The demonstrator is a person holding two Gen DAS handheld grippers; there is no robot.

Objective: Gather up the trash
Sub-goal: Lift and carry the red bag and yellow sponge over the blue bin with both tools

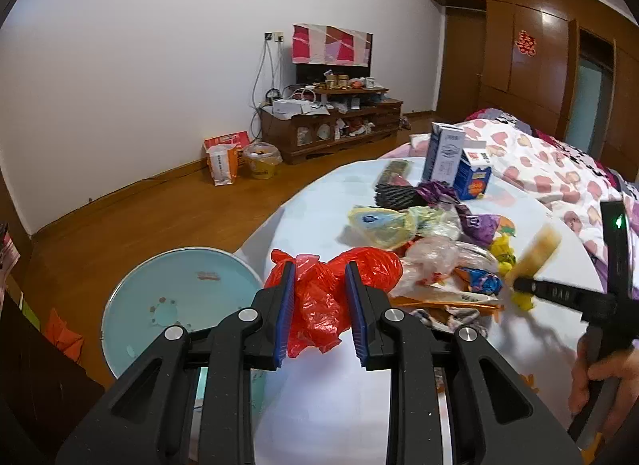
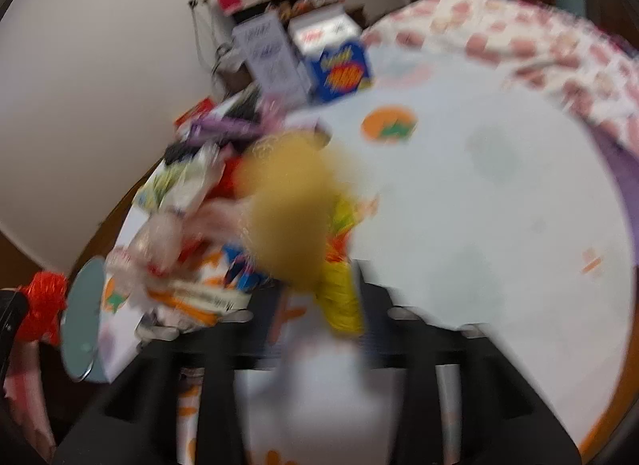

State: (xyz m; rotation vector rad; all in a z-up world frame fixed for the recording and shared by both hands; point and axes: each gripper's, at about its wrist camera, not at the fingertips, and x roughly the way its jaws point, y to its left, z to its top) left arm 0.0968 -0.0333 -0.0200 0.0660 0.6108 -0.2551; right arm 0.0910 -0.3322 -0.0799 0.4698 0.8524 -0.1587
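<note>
1. The left gripper (image 1: pixel 319 289) has its jaws pinching a crumpled red plastic bag (image 1: pixel 331 297), lifted over the near edge of the round counter (image 1: pixel 311 193).
2. Below and to the left, a pale blue basin (image 1: pixel 159 297) sits on the floor.
3. The right gripper (image 2: pixel 319 305) is blurred; a tan packet (image 2: pixel 291 217) and a yellow wrapper (image 2: pixel 343 297) show between its jaws, but whether they pinch cannot be told.
4. Mid-counter lies the trash heap (image 1: pixel 439 253) of bags and wrappers.
5. Beyond it stand two cartons (image 1: pixel 459 161), then a bed (image 1: pixel 539 161).
</note>
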